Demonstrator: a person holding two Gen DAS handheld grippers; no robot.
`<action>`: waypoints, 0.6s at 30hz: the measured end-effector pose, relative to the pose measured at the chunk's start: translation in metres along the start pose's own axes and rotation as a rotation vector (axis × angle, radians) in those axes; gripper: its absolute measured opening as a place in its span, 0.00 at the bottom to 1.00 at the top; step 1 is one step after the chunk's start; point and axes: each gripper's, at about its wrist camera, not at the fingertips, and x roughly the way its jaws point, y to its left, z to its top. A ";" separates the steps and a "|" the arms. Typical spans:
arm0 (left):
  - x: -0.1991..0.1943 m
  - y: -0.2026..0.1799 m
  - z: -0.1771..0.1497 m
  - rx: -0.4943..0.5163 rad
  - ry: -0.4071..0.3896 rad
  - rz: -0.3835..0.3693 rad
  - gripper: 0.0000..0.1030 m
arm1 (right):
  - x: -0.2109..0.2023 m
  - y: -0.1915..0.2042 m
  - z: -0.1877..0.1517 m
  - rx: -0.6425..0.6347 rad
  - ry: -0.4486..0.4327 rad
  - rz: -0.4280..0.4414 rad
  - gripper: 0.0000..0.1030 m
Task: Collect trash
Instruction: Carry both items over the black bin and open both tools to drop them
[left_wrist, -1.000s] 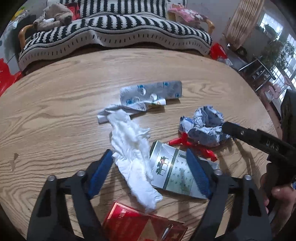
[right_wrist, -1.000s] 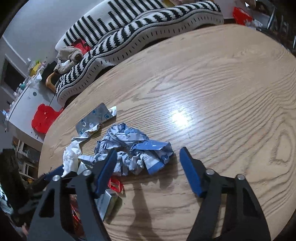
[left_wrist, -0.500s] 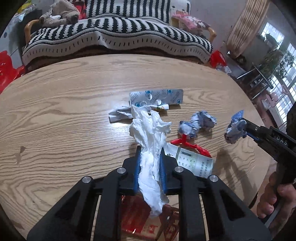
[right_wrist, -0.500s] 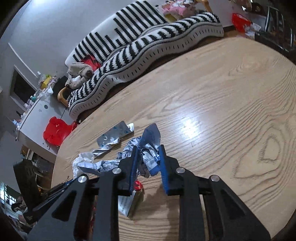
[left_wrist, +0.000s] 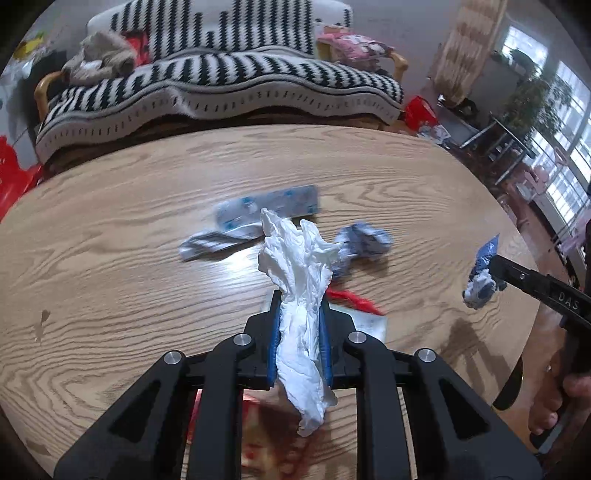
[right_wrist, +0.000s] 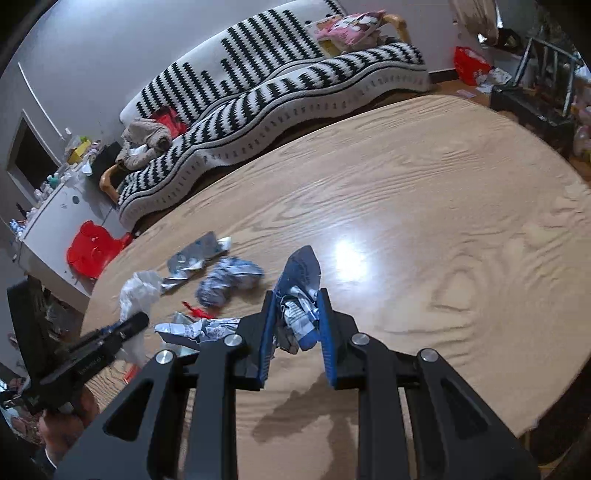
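My left gripper (left_wrist: 299, 299) is shut on a crumpled white tissue (left_wrist: 299, 266), lifted off the round wooden table (left_wrist: 110, 258). My right gripper (right_wrist: 295, 295) is shut on a crumpled blue-and-white wrapper (right_wrist: 300, 291), also raised above the table; the left wrist view has it at the right (left_wrist: 482, 275). On the table lie a silver pill blister (left_wrist: 273, 206), a torn foil strip (left_wrist: 214, 242), another crumpled blue-white wrapper (left_wrist: 364, 238), a red twist (left_wrist: 351, 299) and a printed packet (left_wrist: 369, 325). A red box (left_wrist: 269, 435) sits under my left gripper.
A sofa with a black-and-white striped cover (left_wrist: 221, 85) stands behind the table. A red plastic stool (right_wrist: 92, 251) and a white cabinet (right_wrist: 55, 210) are at the left in the right wrist view. A dark metal rack (right_wrist: 535, 88) stands beyond the table's far right edge.
Both grippers went from open to shut, the left on the tissue, the right on part of the blue-white wrapper. Both then rose off the table with their loads.
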 end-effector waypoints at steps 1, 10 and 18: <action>-0.001 -0.006 0.000 0.008 -0.004 -0.005 0.16 | -0.007 -0.006 -0.001 -0.003 -0.007 -0.016 0.22; -0.006 -0.113 -0.009 0.154 -0.031 -0.136 0.16 | -0.090 -0.088 -0.023 0.026 -0.083 -0.192 0.22; -0.001 -0.242 -0.043 0.344 -0.023 -0.331 0.16 | -0.174 -0.191 -0.065 0.182 -0.148 -0.365 0.22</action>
